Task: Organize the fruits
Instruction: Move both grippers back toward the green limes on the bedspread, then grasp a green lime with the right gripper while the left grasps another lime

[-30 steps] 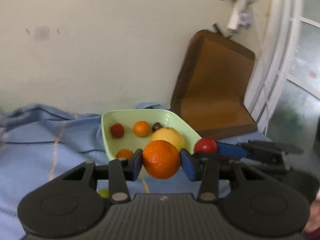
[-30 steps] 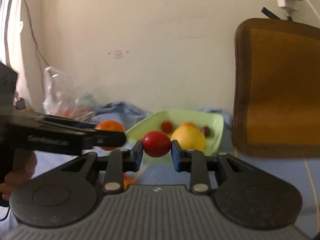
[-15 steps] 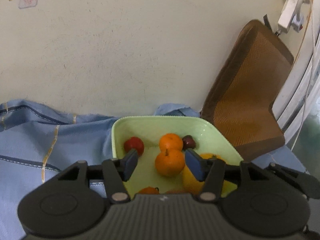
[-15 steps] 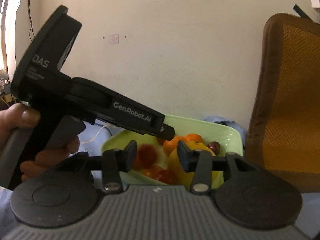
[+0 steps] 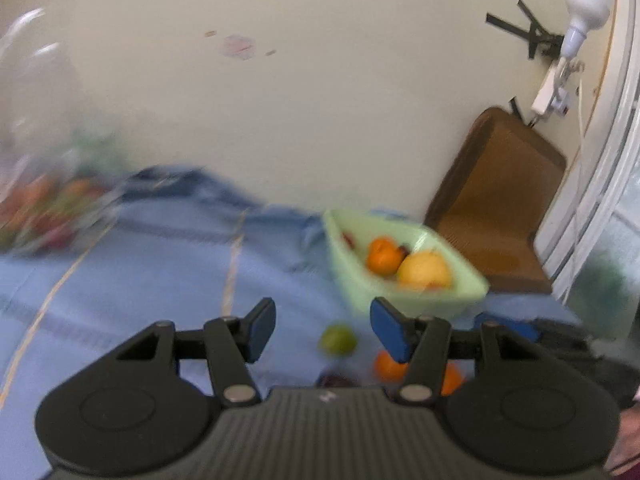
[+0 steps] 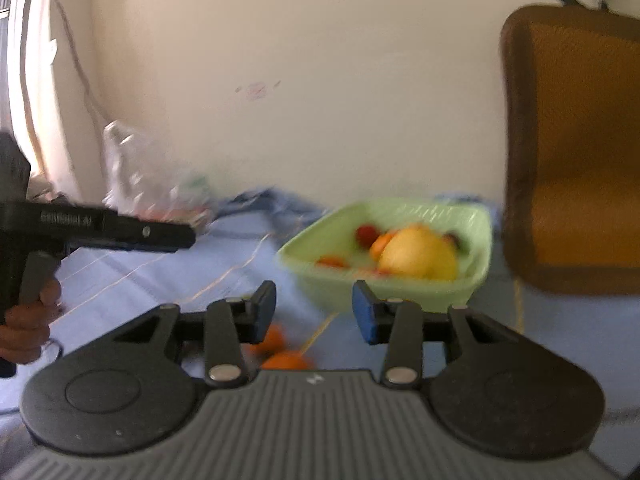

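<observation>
Fruit lies both near and far from each gripper. In the left wrist view, the left gripper (image 5: 323, 330) stands open with nothing between its blue pads (image 5: 262, 329). Just ahead of the gap, a little to its right, a green fruit (image 5: 338, 339) rests on the blue cloth (image 5: 160, 264). Lower, close against the gripper body, sits a dark fruit (image 5: 334, 381), partly hidden. Behind the right pad lie two oranges (image 5: 387, 366), also partly hidden. Farther ahead and to the right stands the green bowl (image 5: 360, 280), holding an orange (image 5: 382, 256), a big yellow fruit (image 5: 424, 270) touching it, and a small red piece (image 5: 348, 239) behind. Far to the left a clear bag of fruit (image 5: 44, 208) shows as a blur. Beyond the bowl, a brown cushion (image 5: 496, 200) leans on the wall.

In the right wrist view, the right gripper (image 6: 314, 314) is also open and empty. Just below the gap, two oranges (image 6: 280, 350) lie on the cloth (image 6: 160, 272), one partly behind the left pad. Ahead and to the right, the bowl (image 6: 316, 272) holds the yellow fruit (image 6: 418, 256), red and orange pieces beside it. To the left, the other gripper (image 6: 120, 234) reaches in, held by a hand (image 6: 28, 320).
</observation>
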